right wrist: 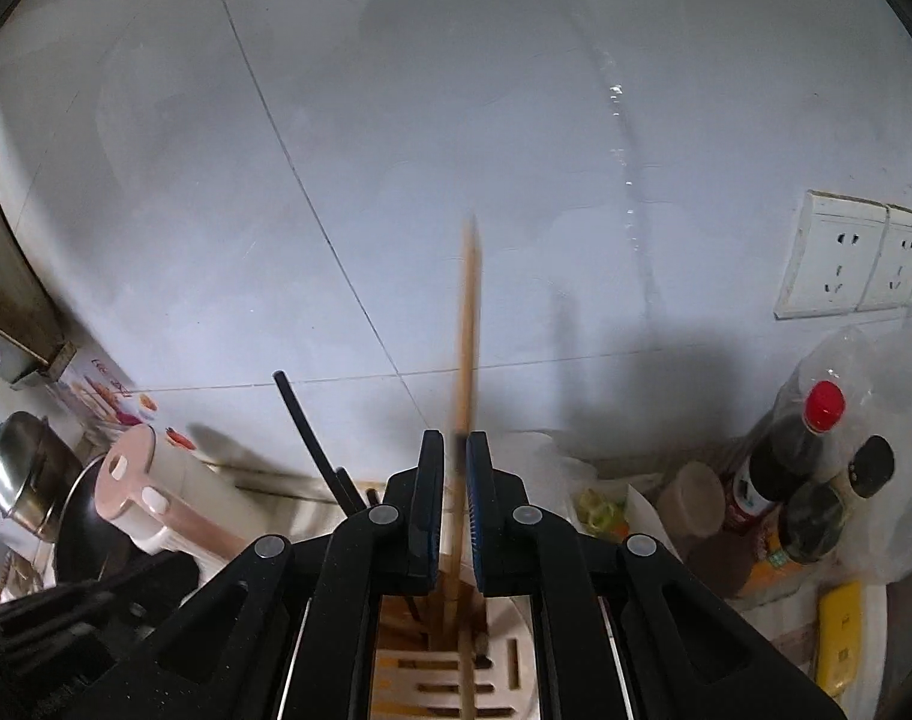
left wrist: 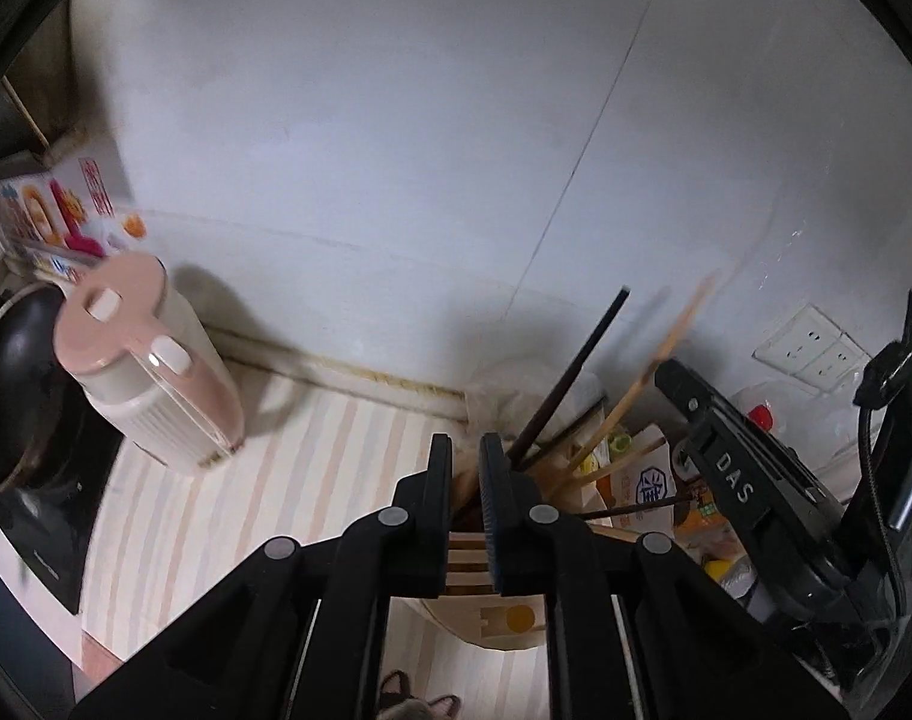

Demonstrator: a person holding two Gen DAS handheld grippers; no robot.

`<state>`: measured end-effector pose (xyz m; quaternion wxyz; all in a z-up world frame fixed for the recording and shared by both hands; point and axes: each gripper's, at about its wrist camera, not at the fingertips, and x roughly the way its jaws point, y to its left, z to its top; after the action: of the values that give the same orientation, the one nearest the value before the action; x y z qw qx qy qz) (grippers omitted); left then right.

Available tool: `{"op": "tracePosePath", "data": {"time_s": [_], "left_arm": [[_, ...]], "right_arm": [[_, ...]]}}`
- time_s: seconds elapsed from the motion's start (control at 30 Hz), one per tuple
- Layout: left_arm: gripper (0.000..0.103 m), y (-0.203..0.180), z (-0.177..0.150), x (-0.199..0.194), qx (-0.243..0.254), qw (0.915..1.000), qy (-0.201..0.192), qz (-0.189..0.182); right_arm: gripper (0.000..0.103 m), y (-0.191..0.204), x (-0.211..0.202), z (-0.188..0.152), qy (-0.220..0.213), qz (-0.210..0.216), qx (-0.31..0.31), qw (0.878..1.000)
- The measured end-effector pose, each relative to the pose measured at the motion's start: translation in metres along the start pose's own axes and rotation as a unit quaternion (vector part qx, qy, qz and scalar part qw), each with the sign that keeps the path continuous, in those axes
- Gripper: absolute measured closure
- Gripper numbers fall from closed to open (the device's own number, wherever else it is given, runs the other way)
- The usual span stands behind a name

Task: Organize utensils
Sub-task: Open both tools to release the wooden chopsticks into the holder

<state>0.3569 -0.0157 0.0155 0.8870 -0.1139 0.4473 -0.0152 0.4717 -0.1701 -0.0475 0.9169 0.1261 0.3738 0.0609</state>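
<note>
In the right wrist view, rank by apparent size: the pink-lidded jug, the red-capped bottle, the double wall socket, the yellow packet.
1. pink-lidded jug
2. double wall socket
3. red-capped bottle, close to the socket, so that order is unsure
4. yellow packet
The jug is partly hidden and fisheye distortion skews edge sizes.

Countertop (left wrist: 174, 510) with pale pink and cream stripes, running along a grey-white wall. At its left end, a black stove (left wrist: 42, 516) carrying a dark wok (left wrist: 18, 384); a steel lidded pot (right wrist: 18, 468) stands behind. Just beside the stove, a pink-lidded kettle (left wrist: 150, 372). Toward the right, a cream slotted utensil holder (right wrist: 504, 666) with several chopsticks (left wrist: 630, 396) leaning in it. Beyond it, a printed carton (left wrist: 648, 480), a red-capped dark sauce bottle (right wrist: 786, 456), a black-capped bottle (right wrist: 816, 510) and a yellow packet (right wrist: 840, 636).
</note>
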Motion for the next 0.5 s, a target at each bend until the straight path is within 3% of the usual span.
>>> {"op": "tracePosePath", "data": {"time_s": [0.07, 0.1, 0.13, 0.27, 0.33, 0.5], "left_arm": [[0.072, 0.001, 0.0, -0.008, 0.004, 0.9998, -0.014, 0.013], [0.046, 0.003, -0.001, -0.011, 0.002, 0.9996, -0.02, 0.017], [0.028, 0.006, -0.001, -0.013, -0.001, 0.9994, -0.027, 0.02], [0.019, 0.016, -0.014, -0.024, -0.001, 0.9976, -0.052, 0.046], [0.005, 0.019, -0.023, -0.021, 0.008, 0.996, -0.055, 0.07], [0.0, 0.018, -0.05, -0.009, 0.043, 0.9913, -0.053, 0.112]], "right_arm": [[0.073, -0.006, -0.007, -0.001, 0.001, 0.0, 0.005, 1.0], [0.068, -0.008, -0.012, -0.002, 0.002, 0.002, 0.007, 1.0], [0.067, -0.009, -0.016, -0.003, 0.002, 0.0, 0.008, 1.0], [0.056, -0.019, -0.039, -0.013, 0.0, -0.013, 0.013, 1.0], [0.051, -0.023, -0.051, -0.022, -0.004, -0.024, 0.013, 1.0], [0.024, -0.025, -0.068, -0.054, 0.003, -0.06, -0.014, 0.998]]}}
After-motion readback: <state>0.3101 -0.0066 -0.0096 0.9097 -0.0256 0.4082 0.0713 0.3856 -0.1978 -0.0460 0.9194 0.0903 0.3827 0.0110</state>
